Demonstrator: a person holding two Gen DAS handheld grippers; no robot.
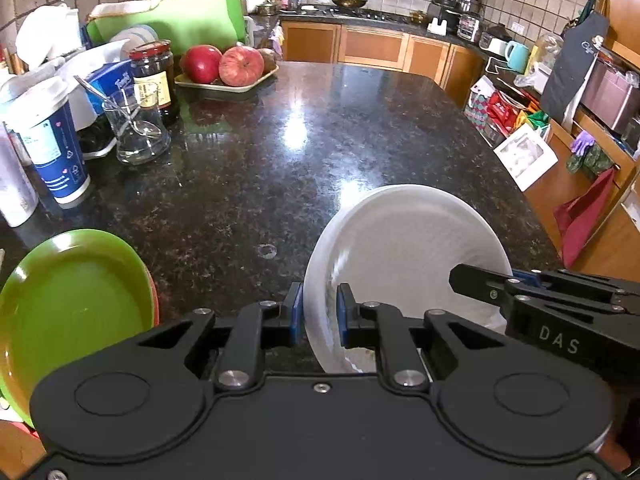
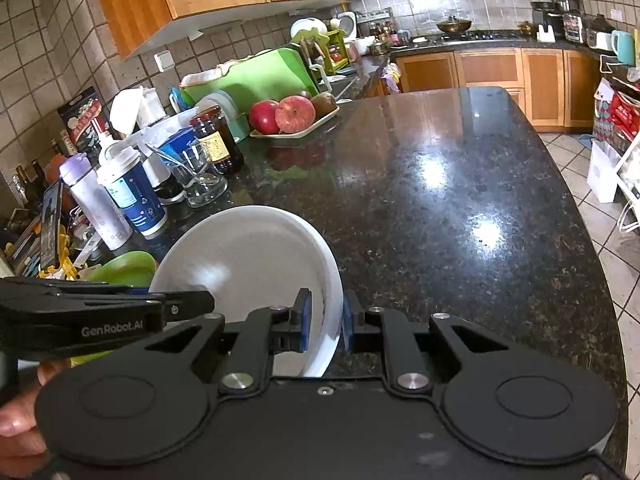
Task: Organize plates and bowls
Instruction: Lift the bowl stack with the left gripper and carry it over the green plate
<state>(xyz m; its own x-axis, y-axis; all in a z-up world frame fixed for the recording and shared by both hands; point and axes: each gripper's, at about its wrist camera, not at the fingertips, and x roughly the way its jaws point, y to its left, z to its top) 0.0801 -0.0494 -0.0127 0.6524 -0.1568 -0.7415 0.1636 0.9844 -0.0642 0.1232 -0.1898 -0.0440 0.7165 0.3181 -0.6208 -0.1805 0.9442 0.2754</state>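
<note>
Gripping opposite edges of one white plate (image 1: 404,248), both tools hold it tilted above the speckled black granite counter (image 1: 280,152). The left gripper (image 1: 319,312) has its blue-padded fingers narrowed around the plate's thin rim at about 9 o'clock on the disc in its own view; the rim sits between the pads, though whether both pads press it I cannot tell. The right gripper (image 2: 323,322) likewise straddles the rim at roughly 4 o'clock in the right wrist view, fingers narrow, with the smooth matte plate (image 2: 248,256) sloping up toward 11 o'clock. Each gripper's black, hard-plastic arm shows in the other's camera, reaching in from the side.

At 8 o'clock in the left view sits a glossy, round green plate (image 1: 72,304) with a reddish edge showing beneath its right side. Toward 10 o'clock stand a clear glass (image 1: 138,128) holding a metal spoon, a dark jar (image 1: 154,76) with a red lid, and a blue-and-white paper cup (image 1: 52,136). Farther back, a shallow rectangular tray (image 1: 224,86) carries rounded red apples (image 1: 222,65). The polished stone reflects bright ceiling lights.
</note>
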